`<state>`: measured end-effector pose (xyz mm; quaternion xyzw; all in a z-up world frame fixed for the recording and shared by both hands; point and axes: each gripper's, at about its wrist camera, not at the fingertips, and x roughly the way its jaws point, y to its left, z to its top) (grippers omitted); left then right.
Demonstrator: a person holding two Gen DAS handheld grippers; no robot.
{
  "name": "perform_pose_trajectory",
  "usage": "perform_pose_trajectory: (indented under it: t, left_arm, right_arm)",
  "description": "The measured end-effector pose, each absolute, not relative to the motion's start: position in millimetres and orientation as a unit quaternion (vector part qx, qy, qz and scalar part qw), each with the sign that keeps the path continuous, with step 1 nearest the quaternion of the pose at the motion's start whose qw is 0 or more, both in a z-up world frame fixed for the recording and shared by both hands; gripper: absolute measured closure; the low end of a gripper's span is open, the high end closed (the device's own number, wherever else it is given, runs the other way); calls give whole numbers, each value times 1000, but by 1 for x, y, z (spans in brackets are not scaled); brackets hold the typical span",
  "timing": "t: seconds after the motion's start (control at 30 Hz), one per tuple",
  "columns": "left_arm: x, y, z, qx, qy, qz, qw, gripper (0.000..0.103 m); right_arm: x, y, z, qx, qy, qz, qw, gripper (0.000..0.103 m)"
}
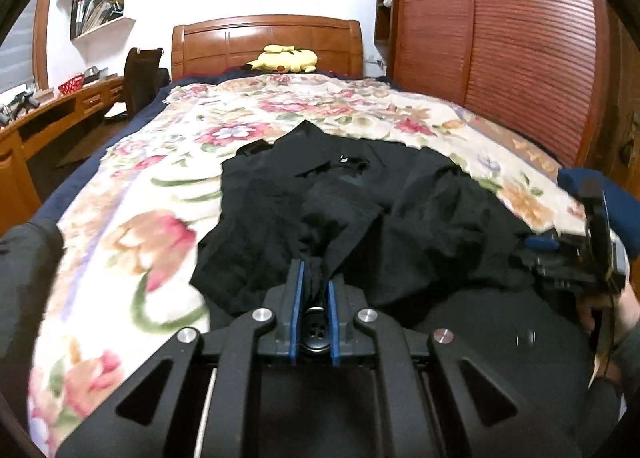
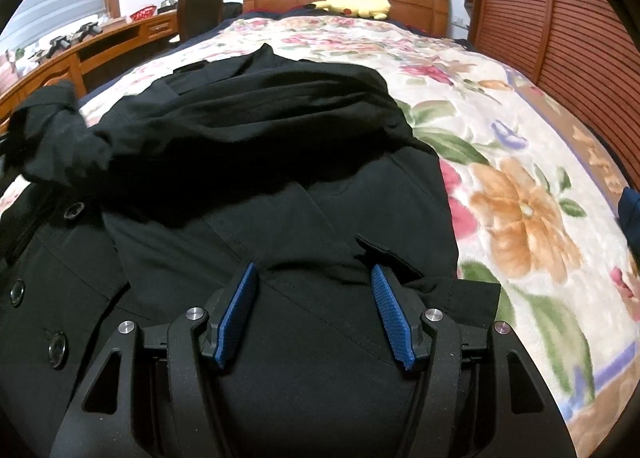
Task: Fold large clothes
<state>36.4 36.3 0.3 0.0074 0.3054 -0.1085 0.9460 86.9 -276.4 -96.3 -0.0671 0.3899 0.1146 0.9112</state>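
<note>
A black coat (image 1: 352, 202) lies crumpled on the floral blanket (image 1: 132, 218) of a bed. In the left wrist view my left gripper (image 1: 316, 270) is shut on a raised fold of the coat, with a dark button (image 1: 316, 332) sitting deep between the jaws. At the coat's right edge a hand holds my right gripper (image 1: 560, 250). In the right wrist view my right gripper (image 2: 314, 270) stands open just over the coat (image 2: 280, 186), its blue pads (image 2: 240, 306) apart and not pressing the cloth. A bunch of the coat (image 2: 56, 138) hangs lifted at the left.
A yellow plush toy (image 1: 286, 58) rests by the wooden headboard (image 1: 264, 38). A slatted wooden wardrobe (image 1: 500, 38) lines the right side. A desk (image 1: 52, 114) and a chair (image 1: 140, 78) stand left of the bed. Navy cloth (image 1: 608, 194) lies at the right edge.
</note>
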Motion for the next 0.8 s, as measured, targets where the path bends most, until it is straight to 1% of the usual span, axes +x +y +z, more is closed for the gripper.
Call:
perform_pose_trajectory:
  t: [0.17,0.3,0.4,0.47,0.57,0.67,0.8]
  left_arm:
    - [14,48,-14,5,342,-111,933,95]
    - [5,49,-20,8,360,-109,927,90]
    - [-2,46,-18,8,360,-119,925,83]
    - [-9,45,-13,8,355,-127,926,75]
    - [-21,43,-4,11,342,-132,930,68]
    - [-23,44,2,14,334,-128,934,63]
    - [-4,47,6,26,334,-109,936,60]
  right_arm:
    - [87,-276,-96,-69,390,113,911,42]
    - [87,-276,-97,-73,389,111,912,42]
    - [86,-275,-97,-74,388,109,912,42]
    - [86,-275,-97,-74,388,109,912,42]
    - [86,-275,-97,-73,388,110,912,42]
    - [86,-274,-97,-74,388,109,912,42]
    - [85,-275,-97,-74,388,109,912,42]
